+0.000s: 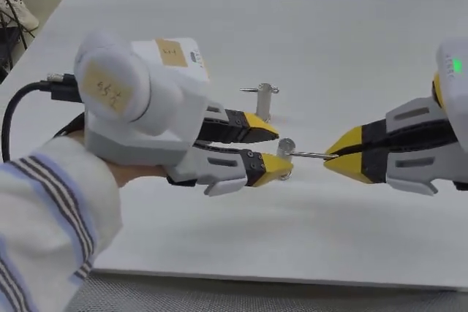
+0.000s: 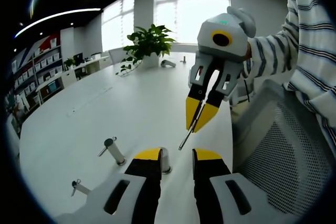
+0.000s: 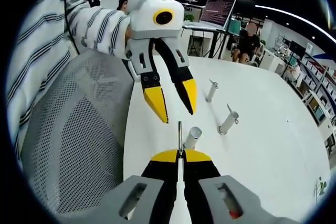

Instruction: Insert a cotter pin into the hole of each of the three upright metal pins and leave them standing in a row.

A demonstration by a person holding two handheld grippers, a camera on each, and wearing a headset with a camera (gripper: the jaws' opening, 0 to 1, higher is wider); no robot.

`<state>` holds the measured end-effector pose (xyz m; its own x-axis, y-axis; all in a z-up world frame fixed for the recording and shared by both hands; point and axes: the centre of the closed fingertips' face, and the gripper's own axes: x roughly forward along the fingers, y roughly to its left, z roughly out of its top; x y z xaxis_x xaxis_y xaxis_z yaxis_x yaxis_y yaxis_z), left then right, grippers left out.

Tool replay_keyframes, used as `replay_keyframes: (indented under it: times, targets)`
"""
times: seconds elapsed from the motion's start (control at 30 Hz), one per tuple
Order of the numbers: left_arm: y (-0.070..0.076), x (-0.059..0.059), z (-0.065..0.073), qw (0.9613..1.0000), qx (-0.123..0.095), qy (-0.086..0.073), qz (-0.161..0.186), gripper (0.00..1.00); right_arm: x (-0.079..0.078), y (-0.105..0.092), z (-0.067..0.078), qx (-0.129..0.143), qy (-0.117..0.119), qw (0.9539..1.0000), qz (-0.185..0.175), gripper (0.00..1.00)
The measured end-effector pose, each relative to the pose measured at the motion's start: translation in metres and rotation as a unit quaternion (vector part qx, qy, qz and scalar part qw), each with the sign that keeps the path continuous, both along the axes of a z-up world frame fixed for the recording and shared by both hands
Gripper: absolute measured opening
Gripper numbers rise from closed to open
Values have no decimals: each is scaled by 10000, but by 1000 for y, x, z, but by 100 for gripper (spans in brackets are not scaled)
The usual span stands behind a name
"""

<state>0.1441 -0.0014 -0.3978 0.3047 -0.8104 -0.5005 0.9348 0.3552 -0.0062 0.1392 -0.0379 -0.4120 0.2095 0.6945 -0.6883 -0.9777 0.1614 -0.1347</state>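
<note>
- Across the white table, your two grippers face each other, tips close together.
- Your left gripper stands well open, one jaw on either side of the nearest metal pin, which is upright; contact cannot be told.
- Your right gripper is clamped on a cotter pin, held level, free end at that pin's top.
- Beyond, the second pin and third pin stand upright, each with a cotter pin through its head.
</note>
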Motion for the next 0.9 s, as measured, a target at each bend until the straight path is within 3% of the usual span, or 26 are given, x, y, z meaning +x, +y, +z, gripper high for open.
replay_keyframes:
  times: [0.4,0.7,0.9]
  targets:
    - [-1,17,-12,9998,187,26,90,19,16,-13,-18,-263,31,9995,-169,0]
    - [-4,29,-22,9994,325,53,55,18,20,-15,-25,-276,108,9993,-246,0]
    - [-6,30,-27,9991,412,53,-53,16,23,-13,-28,-273,147,9992,-233,0]
